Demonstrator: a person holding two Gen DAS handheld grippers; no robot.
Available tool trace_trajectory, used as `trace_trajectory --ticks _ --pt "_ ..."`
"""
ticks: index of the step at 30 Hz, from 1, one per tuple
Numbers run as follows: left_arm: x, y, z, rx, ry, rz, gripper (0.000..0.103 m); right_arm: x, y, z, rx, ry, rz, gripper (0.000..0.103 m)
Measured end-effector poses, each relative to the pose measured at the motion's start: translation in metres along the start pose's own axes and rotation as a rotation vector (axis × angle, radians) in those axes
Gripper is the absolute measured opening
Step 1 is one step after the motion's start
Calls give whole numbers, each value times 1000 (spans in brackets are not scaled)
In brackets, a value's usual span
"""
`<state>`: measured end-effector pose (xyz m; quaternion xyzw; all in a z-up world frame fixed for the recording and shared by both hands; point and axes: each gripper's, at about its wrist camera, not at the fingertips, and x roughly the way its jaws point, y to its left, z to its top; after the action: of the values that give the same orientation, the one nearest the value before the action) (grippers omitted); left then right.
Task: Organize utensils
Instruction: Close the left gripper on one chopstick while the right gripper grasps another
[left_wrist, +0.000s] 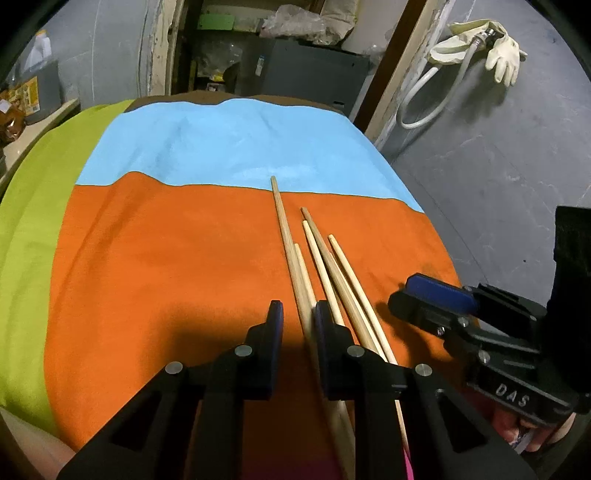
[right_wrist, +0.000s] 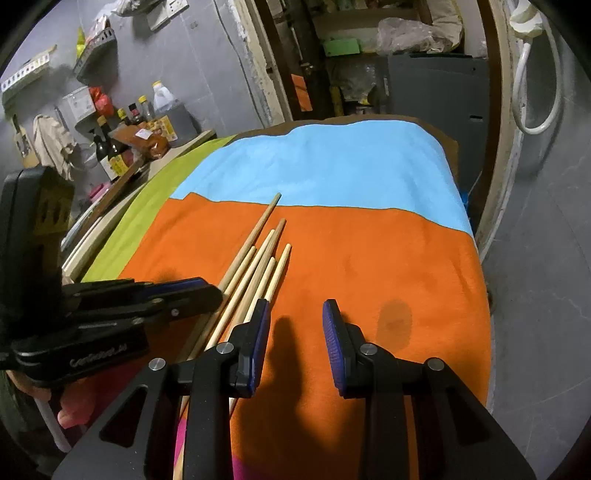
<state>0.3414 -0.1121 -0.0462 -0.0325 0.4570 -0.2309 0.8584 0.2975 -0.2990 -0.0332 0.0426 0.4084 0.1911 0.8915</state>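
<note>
Several wooden chopsticks (left_wrist: 321, 266) lie side by side on the orange part of a cloth (left_wrist: 166, 258), tips pointing away from me. My left gripper (left_wrist: 297, 314) is open, low over the cloth, with the leftmost chopsticks (left_wrist: 291, 251) running just inside its right finger (left_wrist: 325, 325). My right gripper (right_wrist: 295, 314) is open and empty over bare orange cloth (right_wrist: 369, 266), just right of the chopsticks (right_wrist: 258, 258). Each gripper shows in the other's view: the right one (left_wrist: 443, 299) at right, the left one (right_wrist: 177, 291) at left.
The cloth has a blue band (left_wrist: 229, 147) at the far end and a green strip (left_wrist: 26, 229) on the left. Bottles and jars (right_wrist: 125, 136) crowd a shelf at the left. A hose and glove (left_wrist: 491, 48) hang on the grey wall at right.
</note>
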Motion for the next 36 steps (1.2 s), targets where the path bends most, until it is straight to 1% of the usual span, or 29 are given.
trace_trajectory --ticks 4,7,10,13,19,22,24,25,28,31,33,36 --pt "1 3 6 -20 18 -2 9 2 4 1 -18 8 4 27" --pt "-1 3 7 -10 16 6 5 4 7 1 -30 18 13 27" --pt "-4 3 4 -4 28 10 5 9 11 3 -42 41 21 23" --pt "-9 2 0 9 26 31 4 16 13 4 -45 61 27 20" --pt "-6 3 1 5 46 26 4 30 17 10 -50 105 22 17" --pt "-2 1 5 19 63 41 7 35 19 18 -38 135 14 17" --pt "1 2 8 18 76 39 7 38 18 22 -21 146 8 12" --pt "2 3 10 3 87 34 7 38 17 21 -9 147 12 9" --pt "1 6 11 -21 101 27 6 35 11 20 53 145 35 6" --pt "-2 6 8 -40 95 35 5 27 6 14 112 121 64 3" --pt "-9 3 4 -32 79 40 4 18 5 10 127 95 69 3" --pt "-25 -2 -5 -17 27 44 4 1 7 6 141 42 80 3"
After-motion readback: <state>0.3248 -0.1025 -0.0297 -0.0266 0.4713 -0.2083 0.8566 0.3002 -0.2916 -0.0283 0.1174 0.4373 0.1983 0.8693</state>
